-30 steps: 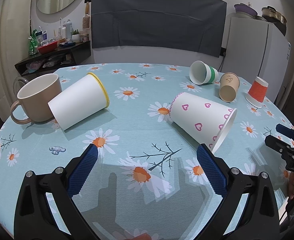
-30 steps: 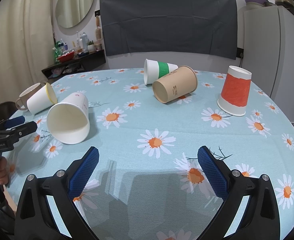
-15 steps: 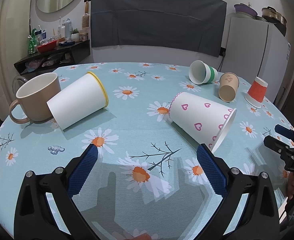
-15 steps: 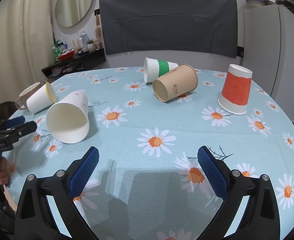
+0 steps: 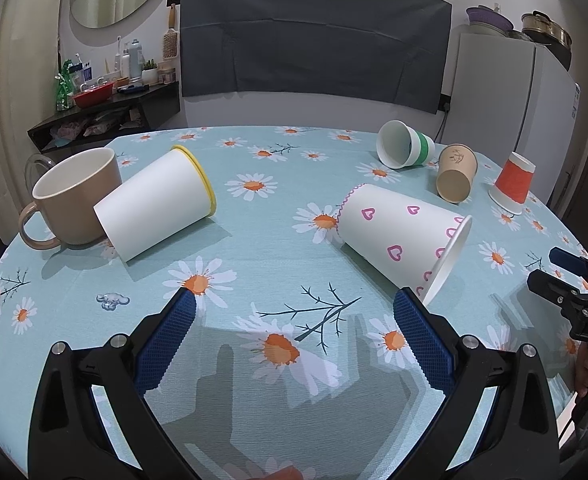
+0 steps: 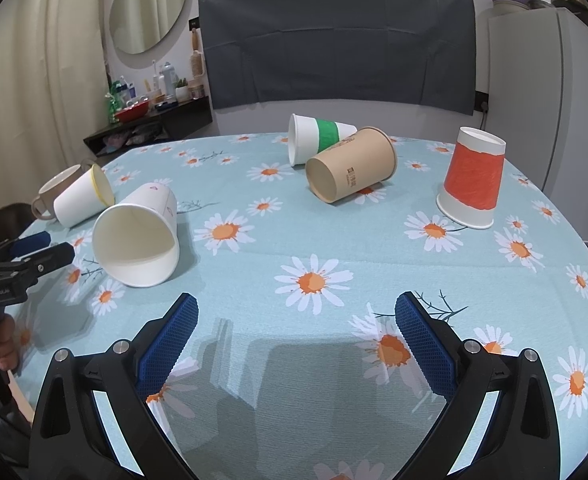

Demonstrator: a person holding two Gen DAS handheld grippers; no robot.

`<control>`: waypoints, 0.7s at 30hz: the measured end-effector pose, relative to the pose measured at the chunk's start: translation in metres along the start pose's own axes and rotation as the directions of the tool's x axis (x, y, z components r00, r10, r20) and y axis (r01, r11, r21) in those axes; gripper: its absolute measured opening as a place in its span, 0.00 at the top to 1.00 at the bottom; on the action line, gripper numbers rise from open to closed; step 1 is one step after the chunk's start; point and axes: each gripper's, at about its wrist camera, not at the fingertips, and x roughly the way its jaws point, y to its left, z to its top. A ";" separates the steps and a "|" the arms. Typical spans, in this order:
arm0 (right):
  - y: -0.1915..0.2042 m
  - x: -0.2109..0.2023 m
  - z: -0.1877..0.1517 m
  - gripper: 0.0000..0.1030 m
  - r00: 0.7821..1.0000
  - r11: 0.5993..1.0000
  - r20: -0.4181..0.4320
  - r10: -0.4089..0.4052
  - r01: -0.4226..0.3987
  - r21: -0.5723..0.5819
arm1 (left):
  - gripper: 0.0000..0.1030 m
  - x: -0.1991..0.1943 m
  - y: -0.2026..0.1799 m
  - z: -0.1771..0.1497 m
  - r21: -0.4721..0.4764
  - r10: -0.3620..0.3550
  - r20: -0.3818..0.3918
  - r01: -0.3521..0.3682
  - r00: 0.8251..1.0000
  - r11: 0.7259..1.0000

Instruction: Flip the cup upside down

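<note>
Both hand-held grippers (left [image 5: 294, 312], right [image 6: 296, 314]) hovered jaws apart, empty, facing heart cup [image 5: 402, 236] lying sideways on bench [image 5: 278, 248], ready for grasp.

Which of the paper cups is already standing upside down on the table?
Only the orange-red paper cup: it stands on its rim with the base up. The heart-print, yellow-rimmed, green-banded and brown paper cups all lie on their sides.

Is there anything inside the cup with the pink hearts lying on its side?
The heart cup faces the right camera, and the part of its inside that shows is bare white, with nothing in it. The deepest part near the bottom is shadowed.
</note>
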 end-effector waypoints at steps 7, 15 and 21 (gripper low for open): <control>0.000 0.000 0.000 0.08 1.000 1.000 0.000 0.002 -0.002 0.001 | 0.06 0.000 0.000 0.000 -0.003 -0.003 -0.001 0.003 1.000 1.000; 0.001 -0.001 0.000 0.08 1.000 1.000 0.001 0.006 -0.006 0.002 | 0.06 0.000 0.000 0.000 0.005 0.025 -0.002 -0.025 1.000 1.000; 0.001 -0.002 0.001 0.08 1.000 1.000 0.002 0.010 -0.010 0.004 | 0.06 0.000 -0.002 0.000 0.013 0.031 0.000 -0.031 1.000 0.999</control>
